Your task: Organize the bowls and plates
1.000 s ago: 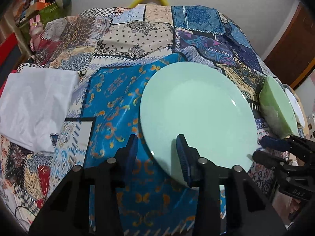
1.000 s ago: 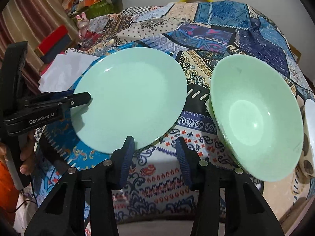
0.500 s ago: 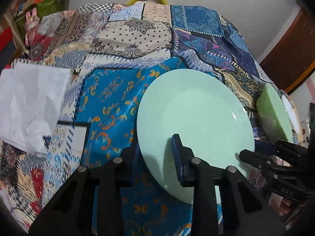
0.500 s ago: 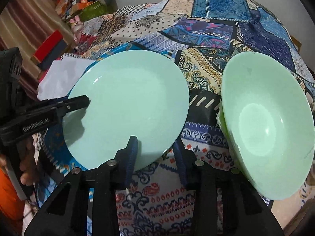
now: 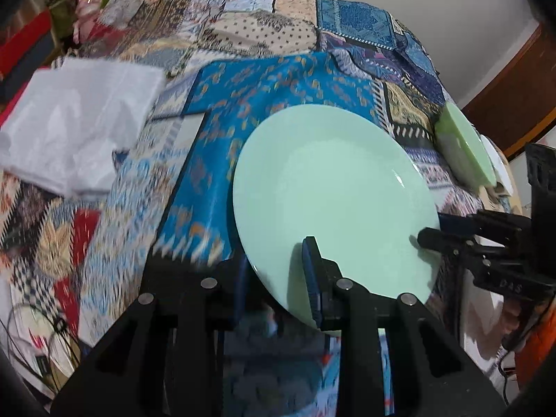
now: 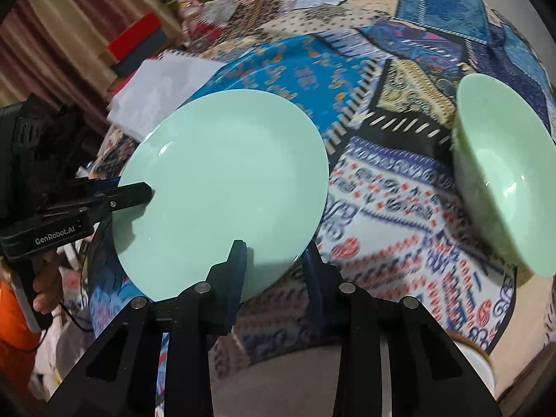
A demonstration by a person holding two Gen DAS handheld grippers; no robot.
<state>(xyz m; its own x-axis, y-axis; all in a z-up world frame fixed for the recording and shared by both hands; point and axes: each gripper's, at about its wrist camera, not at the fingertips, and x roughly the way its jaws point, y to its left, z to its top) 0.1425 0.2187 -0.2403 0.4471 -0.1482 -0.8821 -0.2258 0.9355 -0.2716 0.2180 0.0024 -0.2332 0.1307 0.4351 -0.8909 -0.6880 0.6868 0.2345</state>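
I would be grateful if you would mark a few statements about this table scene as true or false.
1. The left gripper grips the rim of the pale green round plate. True.
2. The pale green deep bowl sits stacked on the plate. False: it stands apart from the plate, on the patterned patchwork cloth.
3. Food lies on the plate. False: its surface is bare.
4. A crumpled white sheet lies on the cloth. True.
5. The right gripper is clear of the plate. False: its jaws are closing with the plate's rim between them.
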